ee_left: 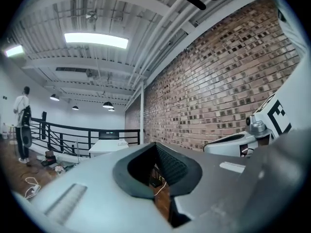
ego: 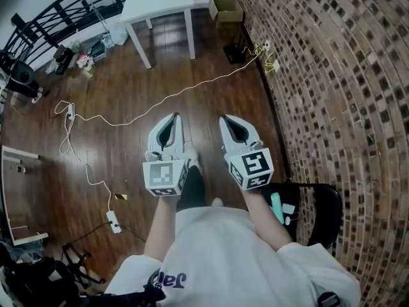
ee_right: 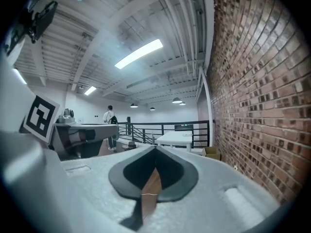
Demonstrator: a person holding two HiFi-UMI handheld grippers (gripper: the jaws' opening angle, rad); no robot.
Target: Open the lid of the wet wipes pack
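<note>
No wet wipes pack can be made out in any view. My left gripper (ego: 172,118) and right gripper (ego: 226,119) are held side by side over the wooden floor, both pointing level toward a white table (ego: 160,5) far ahead. In the left gripper view the left gripper (ee_left: 155,144) has its jaw tips together with nothing between them. The right gripper (ee_right: 155,147) is likewise shut and holds nothing. Some small things lie on the far end of the table, too small to tell.
A brick wall (ego: 332,75) runs along the right. A cardboard box (ego: 225,8) sits beside the table. A white cable (ego: 160,101) and a power strip (ego: 114,221) lie on the floor. A black chair (ego: 323,210) stands behind me at right. A person (ee_right: 111,118) stands by the black railing (ego: 57,11).
</note>
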